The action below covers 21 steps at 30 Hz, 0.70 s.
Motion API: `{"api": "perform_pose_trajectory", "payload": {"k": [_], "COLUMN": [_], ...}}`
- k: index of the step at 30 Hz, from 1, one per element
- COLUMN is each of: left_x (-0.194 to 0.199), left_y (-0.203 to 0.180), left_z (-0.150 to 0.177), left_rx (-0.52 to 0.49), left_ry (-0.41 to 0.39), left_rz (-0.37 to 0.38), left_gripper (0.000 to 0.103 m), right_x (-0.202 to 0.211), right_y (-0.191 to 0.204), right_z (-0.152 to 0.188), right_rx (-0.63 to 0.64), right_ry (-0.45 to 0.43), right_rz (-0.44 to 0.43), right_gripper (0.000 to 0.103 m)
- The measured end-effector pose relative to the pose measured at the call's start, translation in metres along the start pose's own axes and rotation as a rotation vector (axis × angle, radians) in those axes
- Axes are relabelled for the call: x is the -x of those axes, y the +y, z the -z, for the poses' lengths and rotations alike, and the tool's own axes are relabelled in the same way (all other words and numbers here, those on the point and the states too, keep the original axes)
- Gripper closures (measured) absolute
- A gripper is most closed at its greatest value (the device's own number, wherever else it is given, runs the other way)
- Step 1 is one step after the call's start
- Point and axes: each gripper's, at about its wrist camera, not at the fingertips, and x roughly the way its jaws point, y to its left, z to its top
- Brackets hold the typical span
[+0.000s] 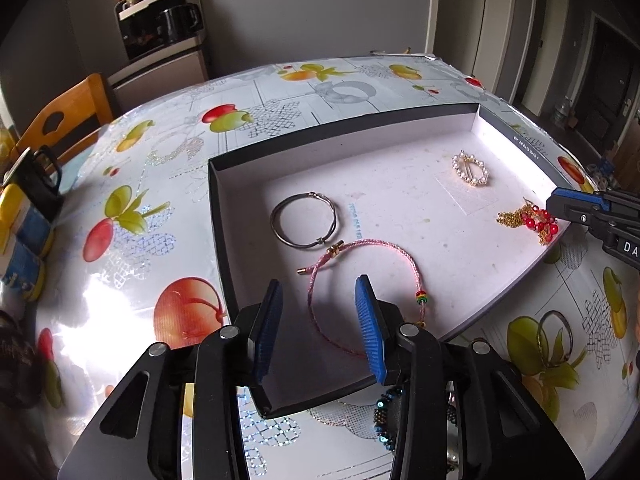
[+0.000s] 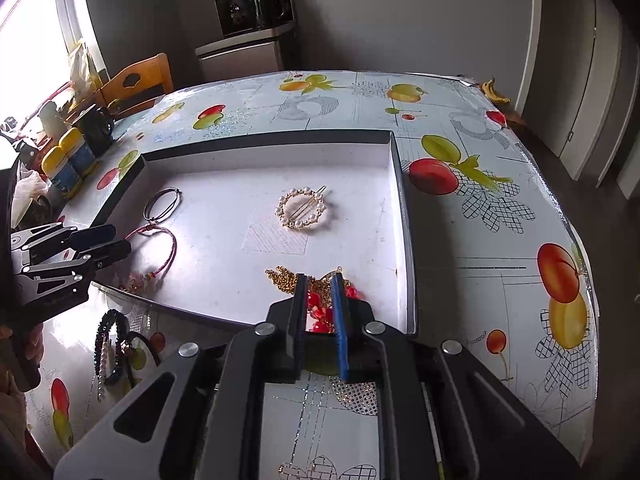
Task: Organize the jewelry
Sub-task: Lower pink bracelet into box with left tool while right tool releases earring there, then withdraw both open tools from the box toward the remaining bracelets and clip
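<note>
A shallow black box with a white floor (image 1: pixel 400 240) (image 2: pixel 224 264) lies on the table. In it lie a dark metal bangle (image 1: pixel 305 220) (image 2: pixel 162 202), a pink cord bracelet (image 1: pixel 366 292) (image 2: pixel 160 252), a pearl hair clip (image 1: pixel 472 168) (image 2: pixel 302 209) and a gold chain piece with red beads (image 1: pixel 528 219) (image 2: pixel 320 304). My left gripper (image 1: pixel 319 296) is open, its jaws over the near side of the pink bracelet, holding nothing. My right gripper (image 2: pixel 320 280) has its jaws narrowly apart around the red-bead piece; whether it grips it is unclear.
A beaded headband (image 2: pixel 110 344) (image 1: pixel 390 412) and a thin hoop (image 1: pixel 554 338) lie on the fruit-print tablecloth in front of the box. Yellow-lidded bottles (image 2: pixel 68 164) and a black mug (image 2: pixel 98 126) stand at the left edge. A wooden chair (image 1: pixel 68 116) stands behind.
</note>
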Motion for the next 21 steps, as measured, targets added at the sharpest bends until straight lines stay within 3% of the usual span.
{"api": "perform_pose_trajectory", "payload": {"k": [2, 4, 6, 7, 11, 17, 21], "left_x": [0.004, 0.009, 0.016, 0.019, 0.03, 0.046, 0.055], "left_y": [-0.001, -0.003, -0.006, -0.008, -0.015, -0.021, -0.024], "left_z": [0.001, 0.001, 0.002, 0.003, 0.006, 0.013, 0.017], "left_rx": [-0.001, -0.004, -0.008, -0.011, -0.021, -0.032, -0.04], "left_ry": [-0.009, -0.026, -0.057, -0.07, -0.098, -0.133, -0.15], "left_rz": [-0.002, -0.002, -0.009, -0.012, -0.028, -0.031, -0.042], "left_gripper": [0.06, 0.046, 0.033, 0.028, 0.023, 0.017, 0.013], "right_x": [0.005, 0.011, 0.017, 0.02, 0.034, 0.049, 0.056], "right_y": [0.0, 0.0, 0.0, 0.0, 0.001, -0.001, -0.004], "right_z": [0.001, 0.001, 0.003, 0.004, 0.01, 0.019, 0.024], "right_rx": [-0.006, -0.007, -0.006, -0.007, -0.002, -0.014, -0.031], "right_ry": [-0.015, -0.029, -0.043, -0.048, -0.078, -0.104, -0.119], "right_rz": [-0.006, -0.005, -0.002, -0.003, 0.0, 0.017, 0.038], "right_gripper": [0.067, 0.065, 0.056, 0.046, 0.029, 0.01, 0.006]}}
